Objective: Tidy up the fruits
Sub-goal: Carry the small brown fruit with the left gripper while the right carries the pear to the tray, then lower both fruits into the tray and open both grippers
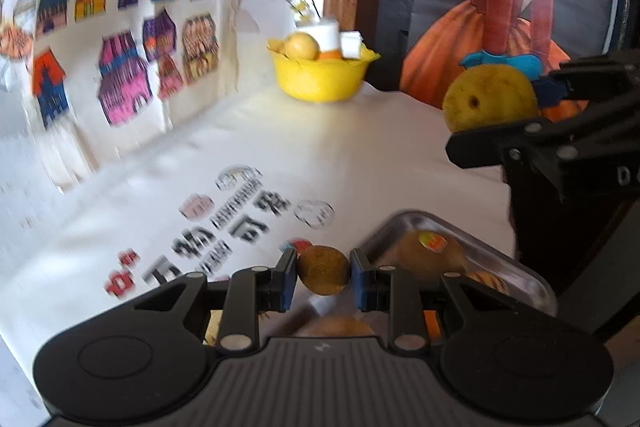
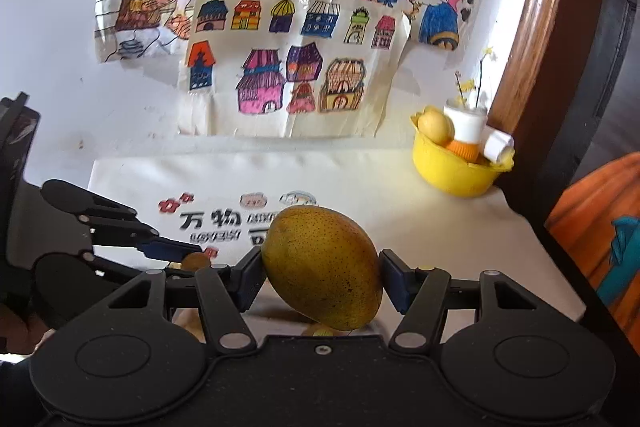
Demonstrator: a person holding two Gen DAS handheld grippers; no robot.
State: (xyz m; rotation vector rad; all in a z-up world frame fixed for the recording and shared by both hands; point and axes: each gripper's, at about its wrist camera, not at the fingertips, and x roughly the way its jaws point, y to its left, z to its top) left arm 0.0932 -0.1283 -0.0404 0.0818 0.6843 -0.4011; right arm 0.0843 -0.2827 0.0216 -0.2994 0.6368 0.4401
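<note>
Between right tongs [image 2: 322, 273]: mango [image 2: 323, 267]

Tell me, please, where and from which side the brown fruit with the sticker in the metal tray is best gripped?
Grip the brown fruit across its rounded middle, coming from above: the metal tray has a raised rim that blocks a low sideways approach, and the fruit's top is exposed.

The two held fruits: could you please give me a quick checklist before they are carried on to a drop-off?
1. Left gripper shut on small brown fruit: ok.
2. Right gripper shut on mango: ok.
3. Mango sits tilted between the pads: cannot tell if secure.
4. Yellow bowl has room: not ok, already crowded.
5. Tray has room: cannot tell, partly hidden.
</note>
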